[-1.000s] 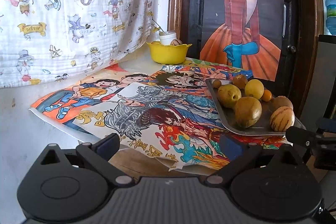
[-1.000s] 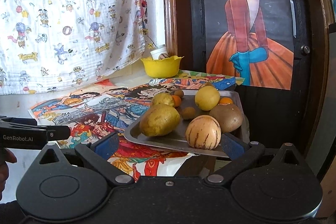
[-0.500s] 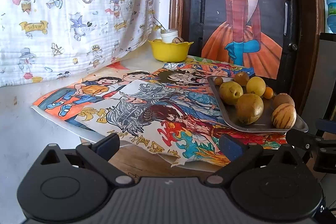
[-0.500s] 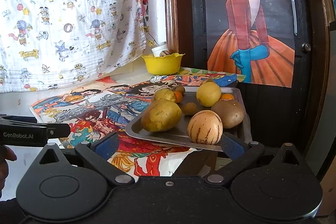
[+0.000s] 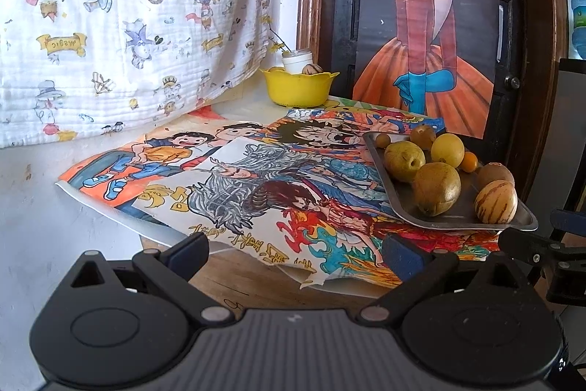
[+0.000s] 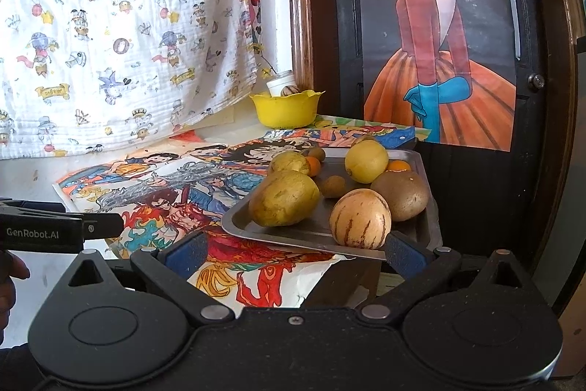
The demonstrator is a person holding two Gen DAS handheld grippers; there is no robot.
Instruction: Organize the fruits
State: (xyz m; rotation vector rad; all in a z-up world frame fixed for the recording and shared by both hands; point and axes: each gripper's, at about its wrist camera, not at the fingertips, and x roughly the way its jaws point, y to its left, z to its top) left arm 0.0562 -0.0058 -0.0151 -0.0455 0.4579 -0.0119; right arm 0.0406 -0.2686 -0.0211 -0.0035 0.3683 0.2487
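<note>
Both claws spread wide, nothing between the pads. Right claw (image 6: 295,250) sits low at the near edge of the tray (image 6: 241,220); striped melon (image 6: 360,218) is dead ahead just past the fingertips, big pear (image 6: 284,197) ahead-left, brown fruit (image 6: 402,195) ahead-right, yellow round one (image 6: 366,161) further out, small orange ones and a kiwi behind those. Left claw (image 5: 295,253) hangs off the table edge over the drawings (image 5: 234,185), tray (image 5: 388,185) off to its right, fruit pile on it, right claw's arm poking in at its far right. Yellow bowl (image 5: 297,87) is far ahead of both, by the cloth, with a white cup and one striped fruit showing in it. Change over the last second: both views pull back slightly and rise, with the tray sitting lower and the bowl a bit further in frame; no fruit shifts, jaws stay the same width. So no pick in hand. Fruit mostly on the tray, one in the bowl: fits either tray-to-bowl sorting partway, or a finished layout. Can't tell which from this.
</note>
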